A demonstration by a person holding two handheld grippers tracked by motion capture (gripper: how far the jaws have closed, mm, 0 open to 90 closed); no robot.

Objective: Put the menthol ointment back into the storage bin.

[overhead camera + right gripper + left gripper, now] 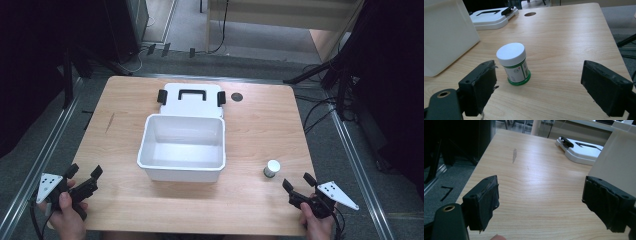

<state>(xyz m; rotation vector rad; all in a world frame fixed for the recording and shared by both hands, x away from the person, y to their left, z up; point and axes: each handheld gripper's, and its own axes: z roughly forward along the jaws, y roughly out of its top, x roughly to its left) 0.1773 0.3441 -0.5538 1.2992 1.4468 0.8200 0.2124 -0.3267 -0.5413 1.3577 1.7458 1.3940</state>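
the small jar (514, 63), white-capped with a green base, stands upright near the table's (260, 130) right edge, toward the near right corner. the right gripper (300, 184) sits just short of it, jaws wide apart and empty. left of it stands the open white box (182, 147), its lid (191, 99) flat behind. the left gripper (85, 176), at the near left corner, is likewise spread and empty.

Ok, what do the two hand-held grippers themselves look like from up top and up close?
Both are black two-jaw tools. The left gripper and the right gripper each carry a pale grey three-cornered plate dotted with small dark marks. A dark cable trails from each toward the table's near edge. Close up, the jaws are blocky, with worn, fraying black padding on their inner faces and small screw holes. No sleeves are visible.
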